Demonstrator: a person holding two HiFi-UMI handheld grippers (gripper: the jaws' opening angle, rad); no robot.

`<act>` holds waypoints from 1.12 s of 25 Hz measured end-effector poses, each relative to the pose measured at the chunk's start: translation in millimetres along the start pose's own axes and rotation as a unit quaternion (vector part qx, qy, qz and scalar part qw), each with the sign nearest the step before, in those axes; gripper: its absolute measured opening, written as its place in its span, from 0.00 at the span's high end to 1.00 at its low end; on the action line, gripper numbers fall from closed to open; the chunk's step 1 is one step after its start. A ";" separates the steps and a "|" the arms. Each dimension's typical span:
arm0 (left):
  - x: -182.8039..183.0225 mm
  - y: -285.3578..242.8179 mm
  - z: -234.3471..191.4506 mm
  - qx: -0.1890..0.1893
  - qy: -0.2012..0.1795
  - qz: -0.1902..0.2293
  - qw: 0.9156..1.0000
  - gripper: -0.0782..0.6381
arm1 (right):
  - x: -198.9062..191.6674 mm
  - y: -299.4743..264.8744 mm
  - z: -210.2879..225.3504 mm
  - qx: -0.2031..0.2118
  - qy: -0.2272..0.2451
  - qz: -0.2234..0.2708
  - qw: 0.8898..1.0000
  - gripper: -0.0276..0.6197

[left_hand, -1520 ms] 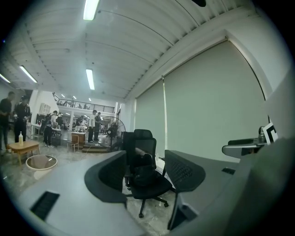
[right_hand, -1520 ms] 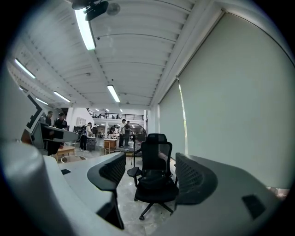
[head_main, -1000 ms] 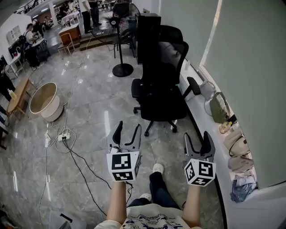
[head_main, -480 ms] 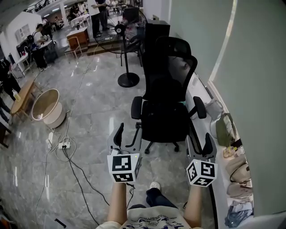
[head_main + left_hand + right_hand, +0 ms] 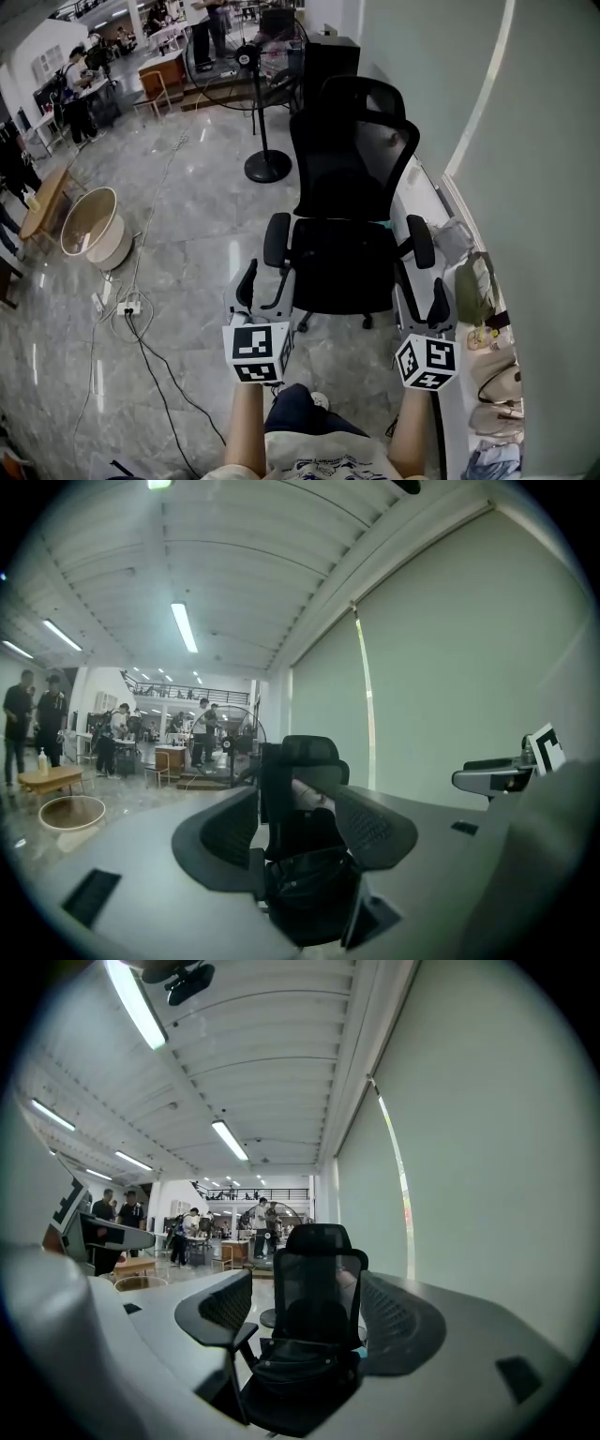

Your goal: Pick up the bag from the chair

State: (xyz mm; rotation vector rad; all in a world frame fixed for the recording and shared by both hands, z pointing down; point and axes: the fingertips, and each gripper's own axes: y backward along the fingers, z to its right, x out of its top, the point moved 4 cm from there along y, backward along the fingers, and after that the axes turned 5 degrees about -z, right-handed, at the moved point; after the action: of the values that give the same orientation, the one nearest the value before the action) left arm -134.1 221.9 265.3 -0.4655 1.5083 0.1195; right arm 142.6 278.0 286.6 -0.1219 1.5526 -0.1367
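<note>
Now, bag: a black bag [image 5: 298,1361] lies on the seat of the chair [image 5: 349,178], dark on dark, so the head view barely separates it from the cushion.
Chair: a black mesh office chair facing you, its back to the pale wall, armrests out to either side.
Left gripper: your left gripper [image 5: 269,279] is held level in front of the chair, jaws spread wide, nothing between the pads; its view frames the bag and backrest in the gap, well apart from them.
Right gripper: your right gripper [image 5: 421,292] is beside it at the same height, jaws equally wide and empty, short of the right armrest.
Floor: grey marble [image 5: 187,216], with a pedestal fan [image 5: 261,112] beyond the chair, a round tub [image 5: 89,225] at left and a cable [image 5: 155,366] trailing toward you.
Ledge: several other bags [image 5: 473,291] sit along the wall at right.
</note>
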 end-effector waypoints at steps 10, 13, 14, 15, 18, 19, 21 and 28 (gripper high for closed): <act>-12.2 -76.8 -9.4 0.005 0.004 -0.029 1.000 0.54 | -17.1 -75.8 17.8 0.011 0.001 -0.030 0.999 0.39; -11.5 -107.7 -14.9 0.003 0.005 -0.030 1.000 0.54 | -16.7 -106.6 23.9 0.012 0.004 -0.031 0.999 0.39; -11.6 -119.1 -17.0 0.002 0.005 -0.032 0.999 0.54 | -16.7 -117.8 26.4 0.012 0.005 -0.033 0.999 0.39; -11.8 -131.0 -19.6 0.003 0.006 -0.034 0.999 0.54 | -16.7 -129.6 28.9 0.011 0.005 -0.034 0.999 0.39; -11.5 -168.7 -29.1 0.001 0.009 -0.040 0.999 0.54 | -15.9 -167.9 36.2 0.008 0.002 -0.036 0.999 0.39; -11.0 -181.5 -32.9 0.000 0.010 -0.042 0.999 0.54 | -15.1 -181.1 38.3 0.007 0.000 -0.037 0.999 0.39; -8.5 -208.0 -42.0 0.000 0.013 -0.047 0.999 0.54 | -12.4 -208.4 41.7 0.008 -0.002 -0.041 0.999 0.39; 4.0 -302.9 -68.0 -0.011 0.020 -0.056 0.998 0.54 | -11.3 -298.5 52.1 0.011 0.009 -0.067 0.998 0.38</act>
State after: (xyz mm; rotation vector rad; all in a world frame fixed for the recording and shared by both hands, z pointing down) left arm -88.3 -78.5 328.9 -0.5721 1.5174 0.0386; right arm 191.4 -15.0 347.6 -0.2079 1.5610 -0.2618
